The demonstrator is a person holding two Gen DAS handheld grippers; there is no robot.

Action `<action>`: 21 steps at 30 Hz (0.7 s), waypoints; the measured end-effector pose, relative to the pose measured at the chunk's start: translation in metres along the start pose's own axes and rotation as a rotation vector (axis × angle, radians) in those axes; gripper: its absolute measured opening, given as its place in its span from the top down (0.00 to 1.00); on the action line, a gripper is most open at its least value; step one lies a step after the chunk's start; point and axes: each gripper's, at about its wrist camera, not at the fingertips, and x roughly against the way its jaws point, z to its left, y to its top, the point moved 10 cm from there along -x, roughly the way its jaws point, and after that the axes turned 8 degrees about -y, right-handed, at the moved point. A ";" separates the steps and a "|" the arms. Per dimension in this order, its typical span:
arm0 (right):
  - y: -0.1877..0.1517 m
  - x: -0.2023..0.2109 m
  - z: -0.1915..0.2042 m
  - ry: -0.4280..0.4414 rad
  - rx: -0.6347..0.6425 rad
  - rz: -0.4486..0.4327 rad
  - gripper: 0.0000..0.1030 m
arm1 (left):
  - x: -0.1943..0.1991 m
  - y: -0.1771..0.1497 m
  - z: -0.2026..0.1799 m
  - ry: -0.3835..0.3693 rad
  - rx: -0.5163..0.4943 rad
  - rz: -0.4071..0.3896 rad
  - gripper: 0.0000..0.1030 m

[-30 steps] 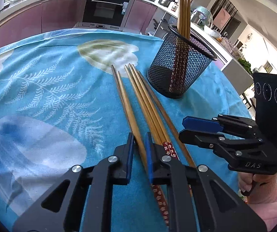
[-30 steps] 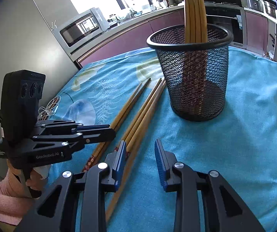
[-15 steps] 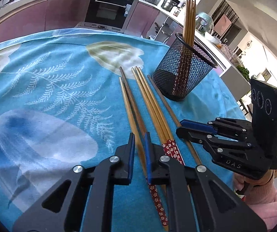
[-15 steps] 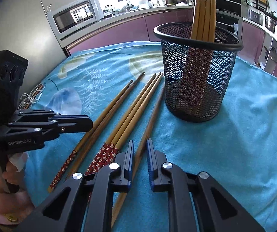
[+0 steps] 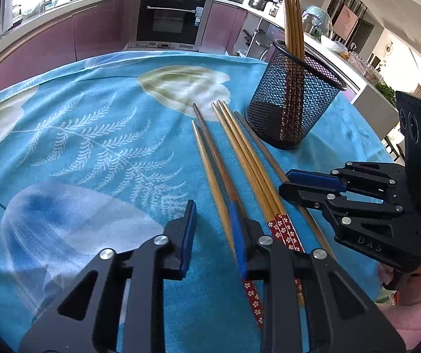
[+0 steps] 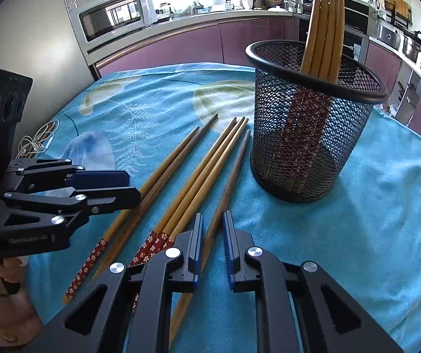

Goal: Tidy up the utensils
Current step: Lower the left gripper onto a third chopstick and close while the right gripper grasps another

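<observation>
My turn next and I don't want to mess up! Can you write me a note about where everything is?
Left gripper: open, low over the left pair of chopsticks, nothing held.
Right gripper: jaws narrow around the single dark chopstick; can't tell whether it is gripped.
Done: four chopsticks stand in the mesh cup.
Left: six lie on the blue cloth beside the cup: the pair, a bunch of three and the single one.

Mesh basket (image 6: 307, 147) blocks the right; bare tablecloth (image 5: 78, 147) lies open left.
</observation>
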 end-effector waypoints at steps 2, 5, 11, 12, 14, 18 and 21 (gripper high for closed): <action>-0.001 0.002 -0.001 0.008 -0.008 0.002 0.90 | 0.001 0.000 0.000 0.001 -0.001 0.002 0.85; -0.003 0.003 -0.002 0.004 0.002 0.007 0.90 | 0.002 0.000 0.002 0.011 0.000 0.011 0.82; -0.001 0.002 0.001 -0.023 0.030 0.001 0.89 | -0.006 0.005 0.000 0.059 -0.033 0.020 0.80; -0.001 0.002 0.000 -0.014 0.020 0.000 0.90 | -0.007 0.007 0.001 0.068 -0.031 0.018 0.81; 0.000 0.002 -0.003 0.014 -0.014 0.002 0.91 | -0.008 0.008 0.003 0.087 -0.020 0.016 0.89; 0.000 0.009 -0.006 0.048 -0.048 -0.020 0.95 | -0.004 0.009 0.004 0.093 0.011 -0.004 0.93; 0.002 0.018 -0.006 0.077 -0.058 -0.043 0.95 | 0.003 0.010 0.004 0.077 0.026 -0.027 0.93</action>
